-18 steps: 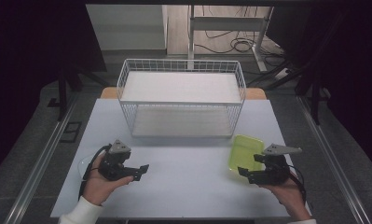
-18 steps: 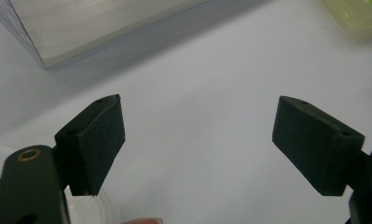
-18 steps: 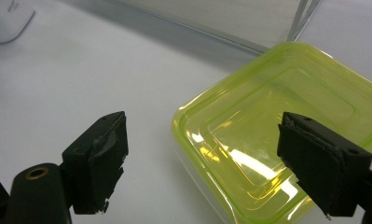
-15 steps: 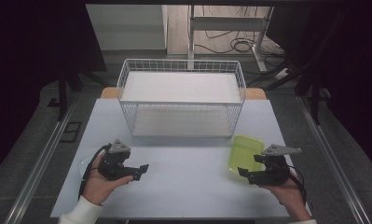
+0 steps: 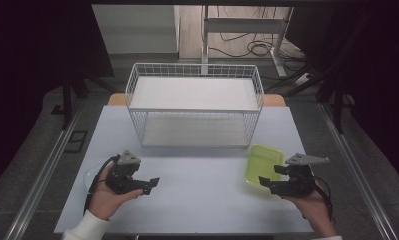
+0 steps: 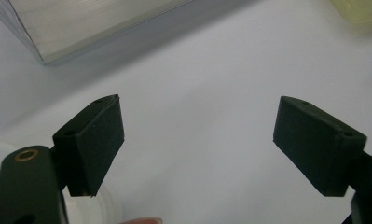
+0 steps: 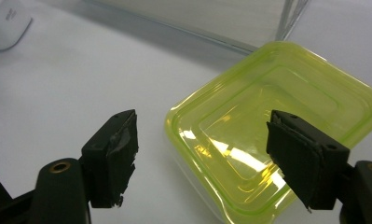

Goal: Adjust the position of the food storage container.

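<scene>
A yellow-green translucent plastic container [image 5: 261, 162] lies on the pale table [image 5: 202, 190], in front of the right end of a white wire basket [image 5: 194, 107]. My right gripper [image 5: 265, 184] sits at the container's near edge, held in a hand. In the right gripper view the gripper [image 7: 204, 133] is open, with the container [image 7: 286, 107] and its near corner between the jaws, and the left pad stands clear of the rim. My left gripper [image 5: 151, 184] rests low over the table's left side. It [image 6: 197, 116] is open over bare table.
A clear, whitish lid-like thing [image 5: 89, 176] lies beside the left hand, and shows as a white round edge [image 6: 110, 205] under the left jaw. The basket's floor [image 6: 81, 23] is at the far left of the left gripper view. A white object [image 7: 4, 25] lies far off.
</scene>
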